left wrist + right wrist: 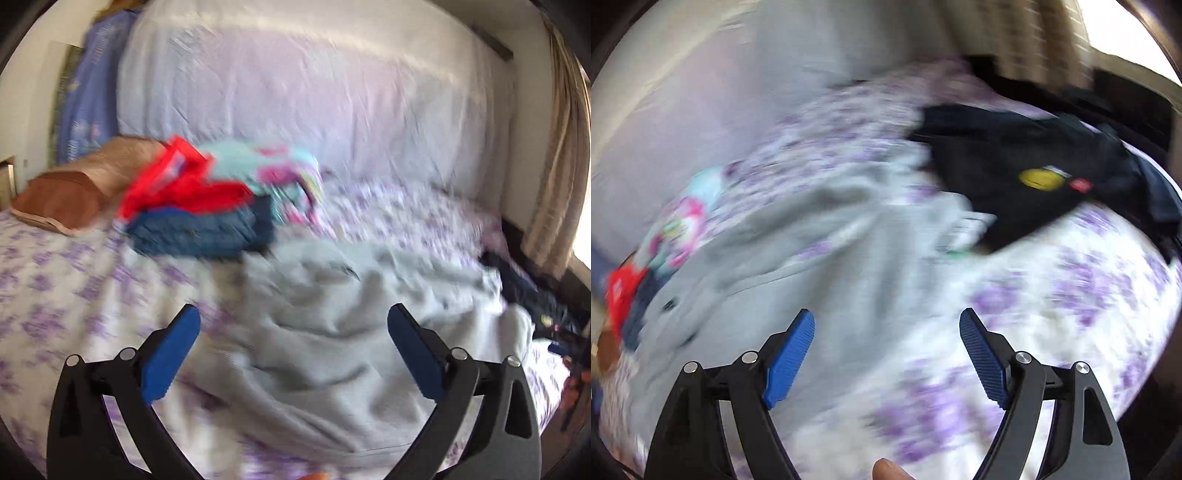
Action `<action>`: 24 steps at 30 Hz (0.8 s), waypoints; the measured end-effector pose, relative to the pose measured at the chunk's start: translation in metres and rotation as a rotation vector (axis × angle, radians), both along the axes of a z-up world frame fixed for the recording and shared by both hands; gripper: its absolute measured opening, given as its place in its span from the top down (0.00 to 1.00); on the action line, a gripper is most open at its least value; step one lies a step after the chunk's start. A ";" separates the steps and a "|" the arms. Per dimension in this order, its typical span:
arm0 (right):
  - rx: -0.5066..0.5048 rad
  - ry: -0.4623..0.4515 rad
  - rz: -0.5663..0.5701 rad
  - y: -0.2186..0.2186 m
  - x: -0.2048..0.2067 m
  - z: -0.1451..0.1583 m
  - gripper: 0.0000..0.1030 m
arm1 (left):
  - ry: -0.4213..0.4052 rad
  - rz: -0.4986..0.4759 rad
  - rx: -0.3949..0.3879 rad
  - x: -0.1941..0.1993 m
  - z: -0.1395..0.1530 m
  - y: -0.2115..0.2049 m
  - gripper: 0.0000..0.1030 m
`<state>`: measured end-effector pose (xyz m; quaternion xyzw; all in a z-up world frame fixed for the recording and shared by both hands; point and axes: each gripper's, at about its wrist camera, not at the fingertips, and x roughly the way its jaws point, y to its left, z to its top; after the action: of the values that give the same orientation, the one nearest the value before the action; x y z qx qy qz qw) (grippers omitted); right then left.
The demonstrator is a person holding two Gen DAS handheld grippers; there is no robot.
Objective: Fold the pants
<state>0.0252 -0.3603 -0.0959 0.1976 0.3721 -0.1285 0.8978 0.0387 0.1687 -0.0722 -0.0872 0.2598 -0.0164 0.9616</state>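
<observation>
While grey pants [332, 325] lie rumpled, both hand-held grippers gape

Left gripper [293, 326] and right gripper [887, 332] both hover, jaws spread wide.

Open floral bed [48, 280] sheet is seen left of the crumpled grey pants [332, 332]. Passage beyond them is blocked by a stack of folded clothes [207, 214], and to the right by a dark garment [1015, 166].
</observation>
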 end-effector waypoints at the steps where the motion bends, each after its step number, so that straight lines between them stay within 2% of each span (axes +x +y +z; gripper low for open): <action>1: 0.008 0.013 -0.025 -0.011 0.006 -0.006 0.21 | 0.058 -0.016 0.023 0.011 -0.013 -0.014 0.04; 5: 0.130 0.057 0.035 -0.027 0.025 -0.033 0.21 | 0.240 -0.041 0.094 0.035 -0.060 -0.042 0.04; 7: 0.167 0.059 0.072 -0.028 0.039 -0.041 0.23 | 0.280 -0.024 0.138 0.038 -0.074 -0.044 0.04; 8: 0.164 0.049 0.083 -0.024 0.045 -0.046 0.29 | 0.273 -0.029 0.151 0.036 -0.074 -0.044 0.04; 10: 0.157 0.033 0.117 -0.023 0.055 -0.043 0.78 | 0.274 -0.027 0.139 0.034 -0.075 -0.040 0.04; 12: 0.185 0.021 0.140 -0.024 0.053 -0.040 0.89 | 0.273 -0.022 0.142 0.032 -0.076 -0.039 0.04; 14: 0.180 -0.025 0.142 -0.027 0.046 -0.024 0.91 | 0.274 -0.015 0.157 0.032 -0.077 -0.042 0.04; 17: 0.197 -0.114 0.132 -0.044 0.003 0.005 0.91 | 0.270 -0.019 0.161 0.030 -0.075 -0.045 0.04; 19: 0.192 -0.141 0.103 -0.056 -0.029 0.016 0.91 | 0.260 -0.041 0.153 0.026 -0.072 -0.046 0.04; 22: 0.231 -0.110 0.059 -0.068 -0.062 0.004 0.91 | 0.256 -0.087 0.172 0.020 -0.071 -0.053 0.04; 24: 0.222 -0.023 0.042 -0.069 -0.068 -0.023 0.87 | 0.263 -0.094 0.199 0.018 -0.072 -0.057 0.04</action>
<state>-0.0429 -0.4293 -0.1191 0.2895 0.3777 -0.0654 0.8771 0.0569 0.1115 -0.1441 0.0192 0.3876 -0.0240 0.9213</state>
